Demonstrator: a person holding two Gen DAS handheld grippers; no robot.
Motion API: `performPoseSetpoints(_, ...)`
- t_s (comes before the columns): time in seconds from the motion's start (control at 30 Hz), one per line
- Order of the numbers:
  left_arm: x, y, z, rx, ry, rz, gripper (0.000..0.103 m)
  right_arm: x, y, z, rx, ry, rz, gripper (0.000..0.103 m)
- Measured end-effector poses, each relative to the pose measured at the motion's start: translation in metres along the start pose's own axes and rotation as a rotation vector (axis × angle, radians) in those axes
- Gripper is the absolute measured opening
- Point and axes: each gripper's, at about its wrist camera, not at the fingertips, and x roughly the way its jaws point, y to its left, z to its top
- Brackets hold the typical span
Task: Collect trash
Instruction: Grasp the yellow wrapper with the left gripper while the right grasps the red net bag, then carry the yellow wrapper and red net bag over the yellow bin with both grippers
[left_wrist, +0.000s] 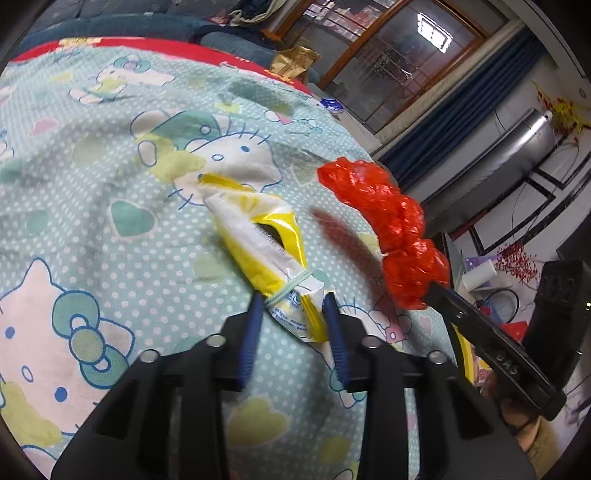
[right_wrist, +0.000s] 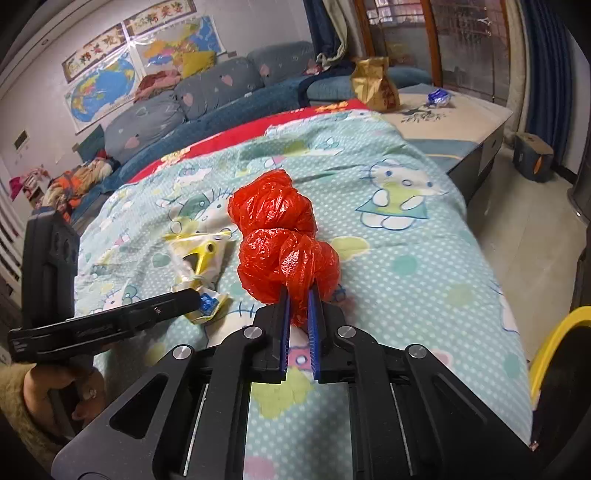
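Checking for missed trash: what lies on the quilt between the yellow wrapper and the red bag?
Nothing: only bare quilt and the red bag's shadow beside the yellow wrapper, seen in the left wrist view.

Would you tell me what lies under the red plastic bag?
The red plastic bag, held in the right gripper, hangs above the Hello Kitty bedspread. The cloth directly beneath is hidden.

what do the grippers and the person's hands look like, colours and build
Both the left gripper and right gripper are matte black angular frames with cut-out openings, round silver pivot bolts and ridged blue finger pads. The person's left hand is bare, emerging from a fuzzy beige sleeve.
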Motion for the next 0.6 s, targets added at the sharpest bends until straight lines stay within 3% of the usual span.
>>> performPoseSetpoints(0.37, -0.015, -0.054, -0.002, 0.170, -0.051, -0.032, 0.022, -0.048, -0.015, -0.018, 0.054, -0.079, -0.033, 0.005)
performPoseSetpoints(0.4, -0.016, -0.057, -0.003, 0.177, -0.053, -0.036, 0.008, -0.053, -0.018, -0.021, 0.066, -0.088, -0.037, 0.005)
performPoseSetpoints(0.6, -0.014, -0.079, -0.009, 0.236, -0.049, -0.060, 0.007, -0.076, -0.035, -0.031, 0.110, -0.123, -0.068, 0.005)
